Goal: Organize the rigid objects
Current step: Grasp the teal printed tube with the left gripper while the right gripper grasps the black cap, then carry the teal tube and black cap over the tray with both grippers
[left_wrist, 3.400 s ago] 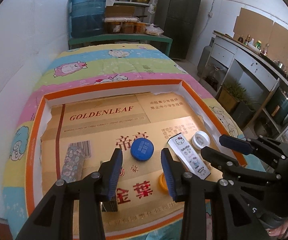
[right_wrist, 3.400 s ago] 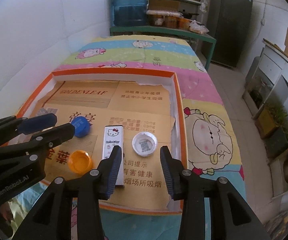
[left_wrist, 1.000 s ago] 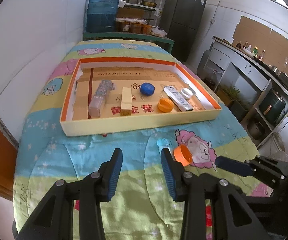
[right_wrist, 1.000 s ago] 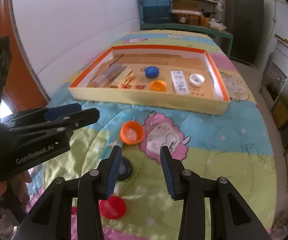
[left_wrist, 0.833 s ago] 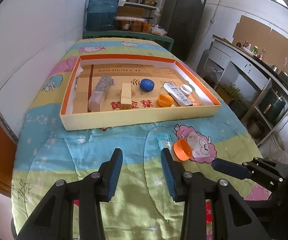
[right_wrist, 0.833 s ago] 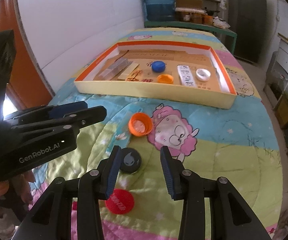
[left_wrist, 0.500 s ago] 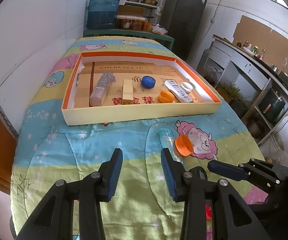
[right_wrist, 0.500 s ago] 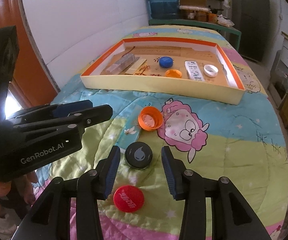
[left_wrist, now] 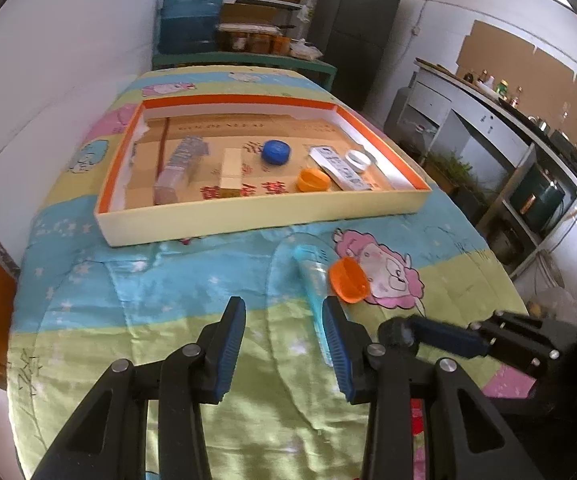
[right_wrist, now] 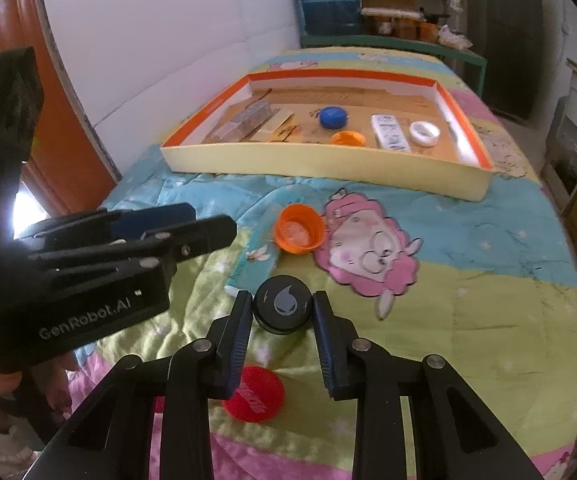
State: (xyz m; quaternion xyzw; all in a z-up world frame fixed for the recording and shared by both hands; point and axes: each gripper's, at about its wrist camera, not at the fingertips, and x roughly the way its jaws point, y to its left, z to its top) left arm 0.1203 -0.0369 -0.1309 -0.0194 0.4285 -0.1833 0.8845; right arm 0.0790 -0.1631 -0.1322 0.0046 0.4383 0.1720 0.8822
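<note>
Ahead of both grippers, the tray (right_wrist: 320, 170) lay on the soft quilt (right_wrist: 468, 300). Your right gripper (right_wrist: 282, 312) stood open around the black lid (right_wrist: 283, 309), its pads just beside the rim, not yet clamped. Your left gripper (left_wrist: 284, 332) was open and empty. An off-centre squeeze could have skidded the lid.

A white wall (left_wrist: 60, 60) runs along the left. Ahead stand a green shelf (left_wrist: 244, 60) bearing a blue water jug (left_wrist: 188, 12), and a dark fridge (left_wrist: 352, 28). A white counter (left_wrist: 484, 120) lines the right, under daylight.
</note>
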